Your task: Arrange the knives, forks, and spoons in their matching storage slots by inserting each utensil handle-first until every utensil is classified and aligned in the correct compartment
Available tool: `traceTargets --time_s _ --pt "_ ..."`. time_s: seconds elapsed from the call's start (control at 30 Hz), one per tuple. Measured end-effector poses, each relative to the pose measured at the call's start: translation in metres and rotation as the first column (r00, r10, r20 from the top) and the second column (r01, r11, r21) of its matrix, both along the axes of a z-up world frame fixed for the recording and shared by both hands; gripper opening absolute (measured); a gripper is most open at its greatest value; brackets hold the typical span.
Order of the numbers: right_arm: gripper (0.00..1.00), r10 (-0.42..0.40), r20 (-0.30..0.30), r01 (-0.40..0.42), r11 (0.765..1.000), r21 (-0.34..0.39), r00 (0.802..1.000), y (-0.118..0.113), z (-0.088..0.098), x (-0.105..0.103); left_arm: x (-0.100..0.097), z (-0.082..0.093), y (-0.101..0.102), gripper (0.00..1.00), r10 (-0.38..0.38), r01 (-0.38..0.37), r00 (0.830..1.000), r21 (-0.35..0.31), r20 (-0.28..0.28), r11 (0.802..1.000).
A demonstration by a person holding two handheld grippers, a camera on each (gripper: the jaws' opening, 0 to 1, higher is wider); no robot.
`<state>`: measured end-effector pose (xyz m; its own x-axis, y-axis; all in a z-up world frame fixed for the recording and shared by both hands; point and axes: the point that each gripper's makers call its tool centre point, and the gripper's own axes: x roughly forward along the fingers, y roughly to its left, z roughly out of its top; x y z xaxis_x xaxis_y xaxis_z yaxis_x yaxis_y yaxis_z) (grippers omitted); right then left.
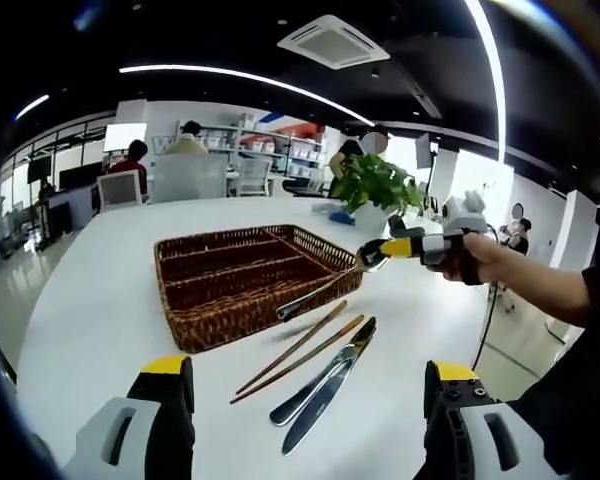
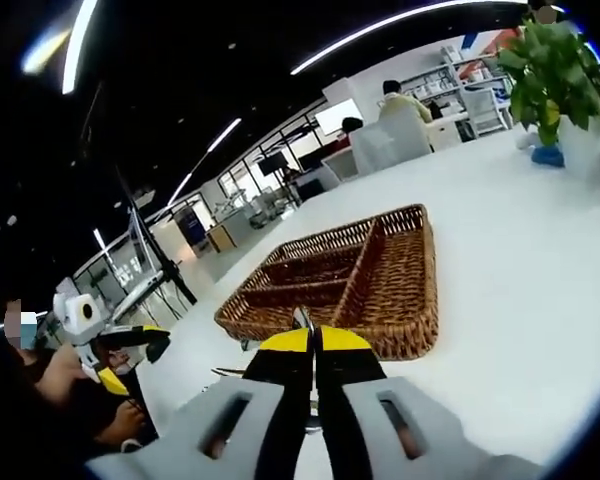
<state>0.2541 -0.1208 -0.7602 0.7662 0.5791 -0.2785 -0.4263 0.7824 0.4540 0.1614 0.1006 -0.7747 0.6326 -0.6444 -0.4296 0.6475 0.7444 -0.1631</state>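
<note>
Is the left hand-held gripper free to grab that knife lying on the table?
Probably yes. The left hand-held gripper is open and empty, and the knife lies bare on the table just ahead, beside the chopsticks, with nothing over it.

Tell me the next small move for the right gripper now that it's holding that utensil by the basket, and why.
Probably carry the utensil a little further over the wicker basket and line it up with a long slot before letting go. The right gripper is shut on one end, while the far end hangs at the basket's near rim, not yet inside a compartment. I can't tell whether it is a fork or a spoon.
</note>
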Motion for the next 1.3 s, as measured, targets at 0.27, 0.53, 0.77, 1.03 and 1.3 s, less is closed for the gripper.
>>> traceTargets --time_s 0.27,0.53,0.77,1.03,1.3 --pt "0.0 -0.011 0.046 0.011 1.0 -0.008 0.999 0.005 0.021 0.019 0.001 0.0 0.001 1.0 -0.001 0.001 1.0 -0.001 0.0 1.0" --pt "0.0 -0.038 0.07 0.04 0.999 -0.033 0.997 0.003 0.032 0.041 0.001 0.003 0.004 1.0 0.001 -0.001 1.0 -0.009 -0.001 1.0" --pt "0.0 -0.064 0.086 0.067 0.997 -0.036 0.994 0.004 0.039 0.065 0.007 0.005 0.006 1.0 0.009 -0.009 1.0 -0.008 0.007 1.0" --pt "0.0 -0.095 0.09 0.098 0.995 -0.031 0.991 0.008 0.04 0.093 0.009 0.003 0.006 1.0 0.01 -0.01 1.0 -0.006 0.0 1.0" --pt "0.0 -0.13 0.077 0.131 0.991 -0.009 0.989 0.011 0.036 0.119 0.016 0.008 0.008 1.0 0.019 -0.018 1.0 -0.01 0.012 1.0"
